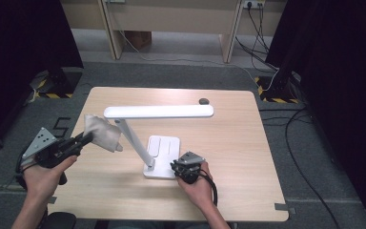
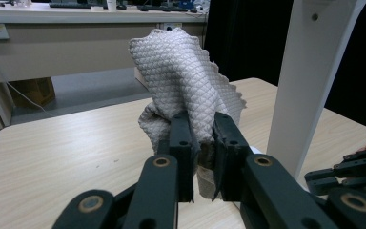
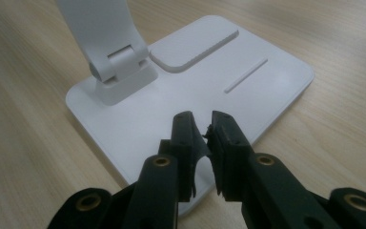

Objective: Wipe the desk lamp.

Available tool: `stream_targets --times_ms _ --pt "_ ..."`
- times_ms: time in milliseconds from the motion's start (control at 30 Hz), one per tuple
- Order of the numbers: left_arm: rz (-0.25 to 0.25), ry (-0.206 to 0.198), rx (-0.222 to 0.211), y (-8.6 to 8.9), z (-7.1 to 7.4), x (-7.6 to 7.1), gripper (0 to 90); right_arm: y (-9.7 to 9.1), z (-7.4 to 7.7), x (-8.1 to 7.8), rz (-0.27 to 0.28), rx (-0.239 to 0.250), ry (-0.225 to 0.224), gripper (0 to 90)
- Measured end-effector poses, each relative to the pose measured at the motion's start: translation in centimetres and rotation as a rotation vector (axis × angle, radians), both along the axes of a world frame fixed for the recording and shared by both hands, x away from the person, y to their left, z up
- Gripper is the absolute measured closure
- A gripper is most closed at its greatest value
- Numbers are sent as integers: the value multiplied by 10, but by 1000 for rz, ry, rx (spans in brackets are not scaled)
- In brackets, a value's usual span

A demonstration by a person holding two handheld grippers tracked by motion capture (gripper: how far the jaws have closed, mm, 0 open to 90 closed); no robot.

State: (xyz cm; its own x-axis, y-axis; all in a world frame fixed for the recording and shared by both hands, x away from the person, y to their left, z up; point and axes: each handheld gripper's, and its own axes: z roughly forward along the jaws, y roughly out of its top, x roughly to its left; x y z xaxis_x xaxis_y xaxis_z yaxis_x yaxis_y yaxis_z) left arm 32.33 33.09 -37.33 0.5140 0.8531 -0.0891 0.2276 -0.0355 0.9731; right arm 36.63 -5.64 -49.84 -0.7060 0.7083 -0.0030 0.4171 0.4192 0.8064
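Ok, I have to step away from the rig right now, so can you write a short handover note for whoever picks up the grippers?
Left gripper: shut on the grey cloth, held up in the air beside the lamp arm, not yet touching it.
Right gripper: jaws nearly closed with nothing between them, tips pressing on the near edge of the lamp base, apparently steadying it.
White desk lamp stands mid-table, head level.
Done: cloth picked up, base braced.
Left: likely wiping the lamp; no wiping contact shows yet.
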Motion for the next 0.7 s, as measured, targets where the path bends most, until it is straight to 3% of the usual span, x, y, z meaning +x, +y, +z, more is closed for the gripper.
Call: stream_targets --times_ms 400,700 --pt "-17 -66 5 0 23 -8 802 5 -9 13 -10 -37 16 849" --pt "-23 -121 -6 1 44 -12 802 3 -11 14 -20 -18 26 868"
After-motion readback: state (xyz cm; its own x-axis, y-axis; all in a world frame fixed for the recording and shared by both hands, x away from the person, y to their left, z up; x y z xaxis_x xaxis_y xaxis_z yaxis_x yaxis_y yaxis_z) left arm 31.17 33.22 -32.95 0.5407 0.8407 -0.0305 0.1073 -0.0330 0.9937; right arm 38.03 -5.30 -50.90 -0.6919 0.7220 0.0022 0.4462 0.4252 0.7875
